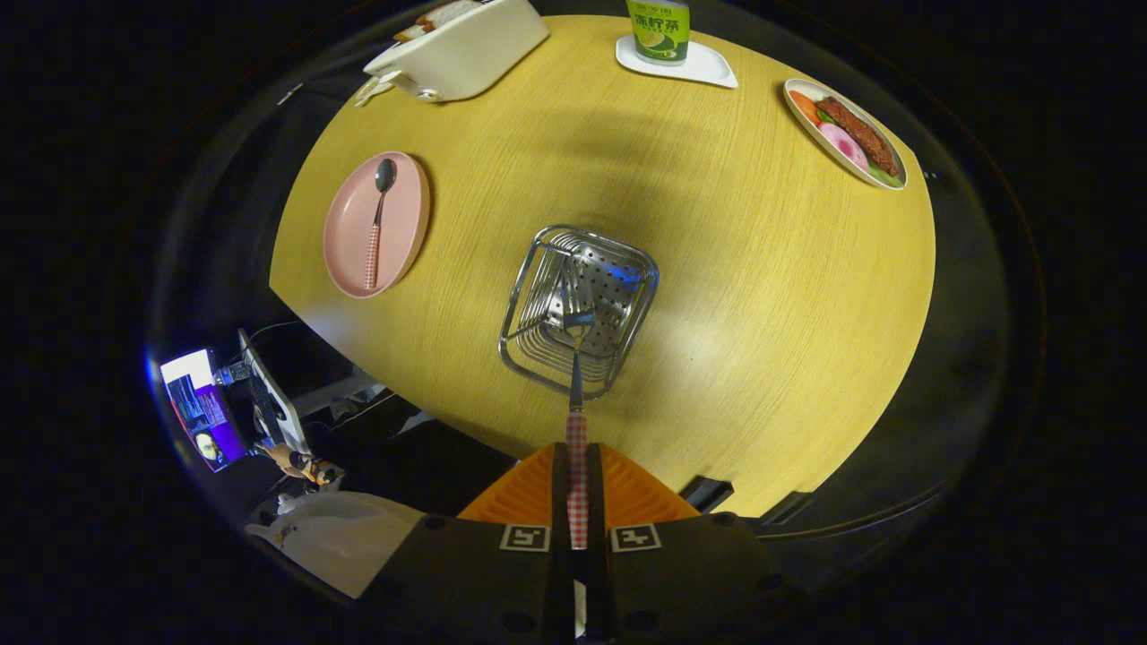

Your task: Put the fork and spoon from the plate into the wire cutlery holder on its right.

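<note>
One round wooden desk [717, 269] carries everything. At its far left edge sits a white toaster [461, 45]; a green drink bottle [659, 29] stands on a white coaster [708, 67] at the far side, and a plate of food [847, 133] lies far right. On the left, a pink plate [403, 215] holds the spoon [378, 219]. Right of it, just ahead of the tongs [578, 488], stands the wire cutlery holder [538, 287]. Closed tight on the checked handle of the fork [576, 358], the tongs hold its tines over the holder's opening.
</note>
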